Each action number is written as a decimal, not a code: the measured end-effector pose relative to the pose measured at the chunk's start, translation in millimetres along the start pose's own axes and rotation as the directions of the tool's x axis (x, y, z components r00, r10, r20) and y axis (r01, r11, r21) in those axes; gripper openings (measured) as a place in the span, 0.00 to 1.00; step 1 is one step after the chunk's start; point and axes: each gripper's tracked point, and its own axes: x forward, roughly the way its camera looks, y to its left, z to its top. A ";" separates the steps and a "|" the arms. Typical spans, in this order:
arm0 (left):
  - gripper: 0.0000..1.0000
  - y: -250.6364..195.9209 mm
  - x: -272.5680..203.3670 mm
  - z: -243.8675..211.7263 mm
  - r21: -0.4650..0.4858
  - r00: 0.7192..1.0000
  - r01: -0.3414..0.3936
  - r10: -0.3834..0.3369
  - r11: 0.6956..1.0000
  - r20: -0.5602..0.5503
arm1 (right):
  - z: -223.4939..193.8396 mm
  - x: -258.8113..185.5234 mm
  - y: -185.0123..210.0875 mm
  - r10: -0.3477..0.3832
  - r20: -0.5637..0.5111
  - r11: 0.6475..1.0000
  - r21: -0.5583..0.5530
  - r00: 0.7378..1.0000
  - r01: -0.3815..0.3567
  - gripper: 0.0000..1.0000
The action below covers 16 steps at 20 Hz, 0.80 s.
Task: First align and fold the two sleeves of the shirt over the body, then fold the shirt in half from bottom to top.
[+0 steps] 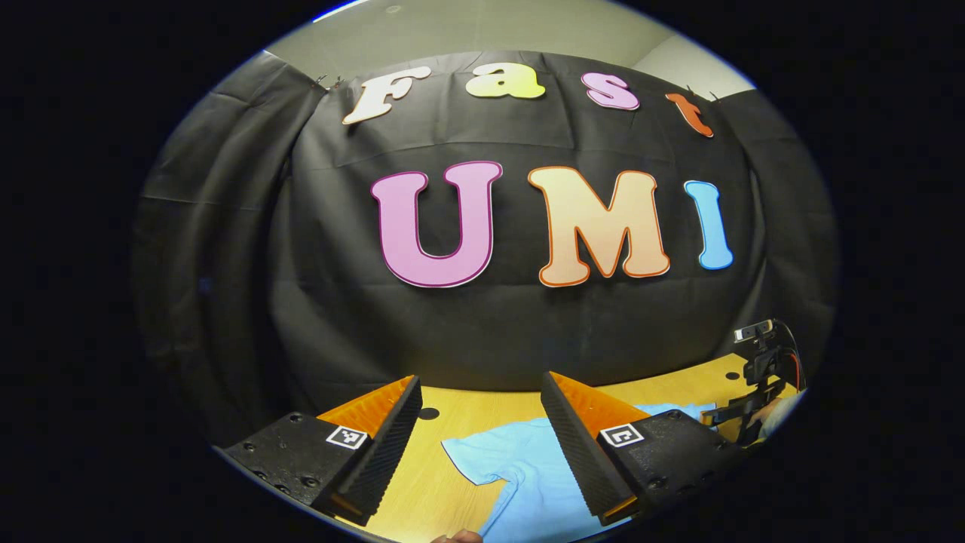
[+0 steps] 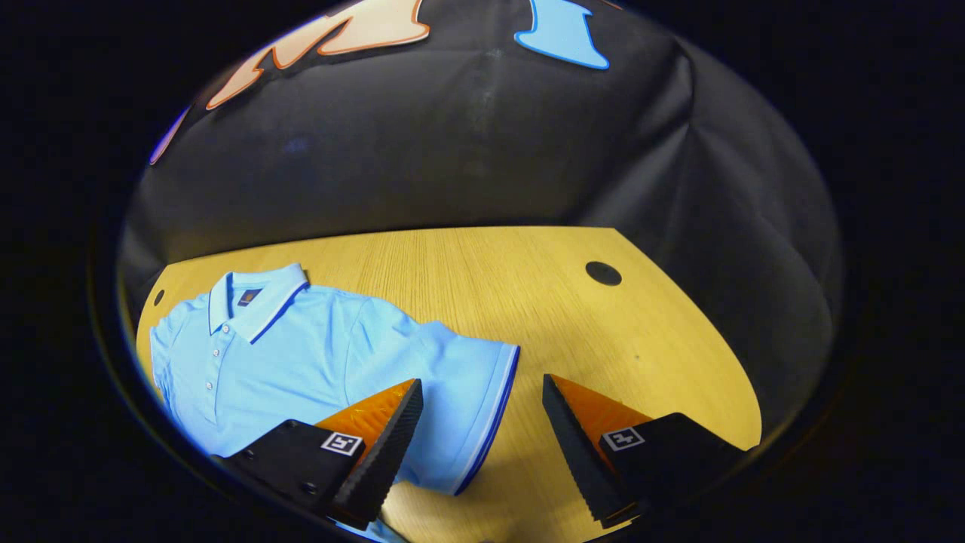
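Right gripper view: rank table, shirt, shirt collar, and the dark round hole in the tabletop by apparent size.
1. table
2. shirt
3. shirt collar
4. dark round hole
The shirt runs off the view's edge, so its full extent is unsure.

The polo shirt (image 2: pixel 301 362) is light blue, with small pale buttons down its placket. Its collar (image 2: pixel 256 298) is white, edged with a thin dark blue line (a small dark patch sits inside the neck). The sleeve (image 2: pixel 467 400) nearest the worktop's middle ends in a cuff banded white and then dark blue. The worktop (image 2: pixel 490 286) is yellowish wood with a fine straight grain, and a round black hole (image 2: pixel 603 273) shows toward its far right corner.
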 end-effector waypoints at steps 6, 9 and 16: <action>0.96 -2.6 4.2 -5.0 -0.002 1.000 0.002 -0.002 1.000 -0.018 | -9.9 6.2 15.9 0.081 -0.075 0.993 0.090 0.994 -0.074 0.90; 0.96 -5.3 5.2 -8.8 -0.007 0.999 0.008 -0.008 1.000 -0.033 | -4.9 8.9 19.1 0.109 -0.075 0.986 0.133 0.991 -0.098 0.51; 0.96 -3.5 11.1 -18.0 -0.019 0.998 0.002 -0.003 1.000 -0.056 | 16.0 -5.3 45.7 0.229 -0.045 0.947 0.239 0.972 -0.212 0.14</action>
